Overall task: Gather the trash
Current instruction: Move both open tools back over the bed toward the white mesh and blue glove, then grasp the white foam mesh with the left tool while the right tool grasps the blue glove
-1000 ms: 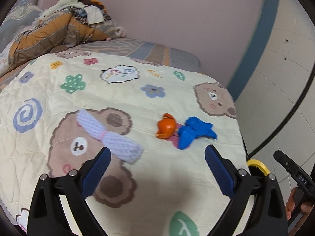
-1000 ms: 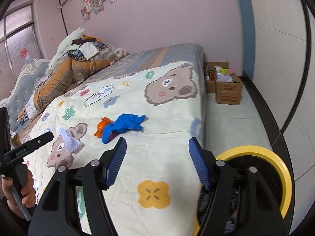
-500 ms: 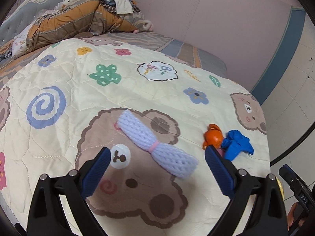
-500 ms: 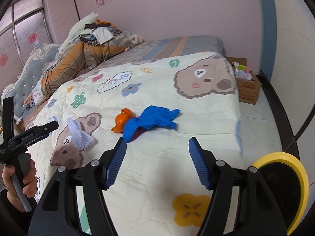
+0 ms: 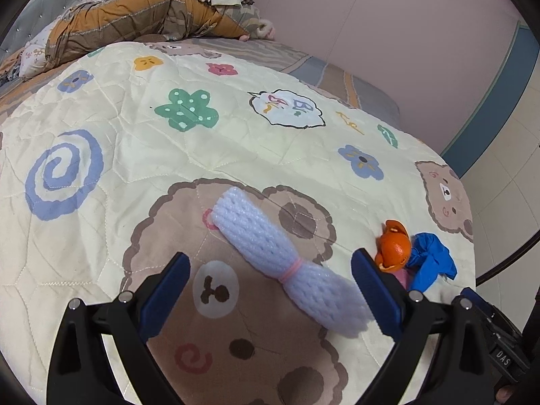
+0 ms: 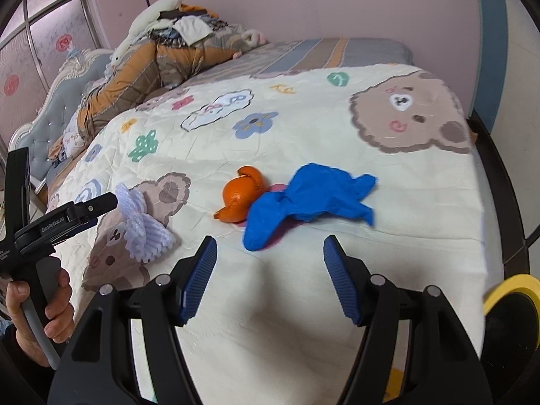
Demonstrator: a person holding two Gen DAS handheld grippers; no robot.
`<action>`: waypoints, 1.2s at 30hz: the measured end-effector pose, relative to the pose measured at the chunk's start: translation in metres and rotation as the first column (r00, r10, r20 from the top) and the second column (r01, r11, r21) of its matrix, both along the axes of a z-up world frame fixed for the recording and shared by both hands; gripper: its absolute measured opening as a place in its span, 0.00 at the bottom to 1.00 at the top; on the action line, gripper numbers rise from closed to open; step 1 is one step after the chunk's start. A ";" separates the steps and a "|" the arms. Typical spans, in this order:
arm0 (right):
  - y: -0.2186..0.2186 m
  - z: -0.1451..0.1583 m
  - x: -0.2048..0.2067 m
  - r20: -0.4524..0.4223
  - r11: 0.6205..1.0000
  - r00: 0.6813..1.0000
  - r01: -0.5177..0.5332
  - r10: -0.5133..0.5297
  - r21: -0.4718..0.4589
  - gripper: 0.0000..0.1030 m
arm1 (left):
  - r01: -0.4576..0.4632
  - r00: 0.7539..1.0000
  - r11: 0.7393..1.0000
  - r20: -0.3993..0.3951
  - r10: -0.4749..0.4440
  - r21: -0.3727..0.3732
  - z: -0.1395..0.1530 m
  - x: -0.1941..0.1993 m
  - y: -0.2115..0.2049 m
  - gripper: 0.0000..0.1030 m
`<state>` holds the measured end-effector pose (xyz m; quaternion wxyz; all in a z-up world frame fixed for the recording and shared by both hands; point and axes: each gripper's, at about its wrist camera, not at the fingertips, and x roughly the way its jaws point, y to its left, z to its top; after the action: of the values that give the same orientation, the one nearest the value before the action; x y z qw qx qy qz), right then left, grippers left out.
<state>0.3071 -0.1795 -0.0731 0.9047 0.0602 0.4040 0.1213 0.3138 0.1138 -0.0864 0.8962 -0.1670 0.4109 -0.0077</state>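
Three pieces of trash lie on the cream quilted bedspread printed with bears, flowers and a blue spiral [image 5: 141,155] that covers the bed. The first is one pale lilac foam fruit net cinched at its middle by a pink rubber band [image 5: 287,263], lying across a printed bear's face. The second is one curled piece of orange peel [image 6: 241,199]. The third is one crumpled blue disposable glove [image 6: 310,199], touching the peel and partly covering a small pink scrap whose nature cannot be told.

Two claws are in view. The left claw [image 5: 270,293] hangs over the foam net with its two blue ribbed pads [image 5: 165,290] spread wide apart; the net's lower end sits between them in the left wrist view, but neither pad presses on it. The right claw [image 6: 270,276] also has its two pads well apart and holds nothing; the glove and peel lie just beyond its tips. A person's hand [image 6: 50,310] grips the left tool's handle at the left edge of the right wrist view.

One round bin with a yellow rim [image 6: 509,290] stands beside the bed at the lower right. A heap of orange and brown bedding and clothes [image 6: 158,54] is piled at the far end, near the grey padded headboard.
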 end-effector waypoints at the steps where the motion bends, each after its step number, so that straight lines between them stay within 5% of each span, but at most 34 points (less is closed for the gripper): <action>1: 0.006 -0.003 0.005 -0.009 1.000 1.000 -0.010 0.010 -0.003 0.61 | -0.002 1.000 1.000 -0.003 0.002 -0.002 -0.002 0.002 0.001 0.90; 11: 0.028 -0.020 0.040 -0.063 0.999 0.998 -0.019 0.016 -0.048 0.60 | 0.016 0.999 1.000 -0.028 -0.017 -0.022 -0.013 0.013 -0.003 0.90; 14: 0.032 -0.026 0.049 -0.075 0.998 0.997 -0.017 0.012 -0.060 0.52 | 0.031 0.999 0.999 -0.034 -0.032 -0.031 -0.017 0.016 -0.006 0.89; 27: 0.031 -0.042 0.074 -0.100 0.995 0.994 0.025 -0.034 -0.094 0.08 | 0.067 0.996 0.993 -0.056 -0.073 -0.094 -0.031 0.023 -0.003 0.35; 36: 0.060 -0.031 0.074 -0.025 0.988 0.999 -0.043 0.039 -0.148 0.03 | 0.078 0.996 0.989 -0.030 -0.083 -0.126 -0.026 0.018 0.003 0.29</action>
<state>0.3816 -0.1192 -0.1039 0.8995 -0.0144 0.4228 0.1087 0.3319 0.1164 -0.1128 0.8756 -0.2062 0.4316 -0.0666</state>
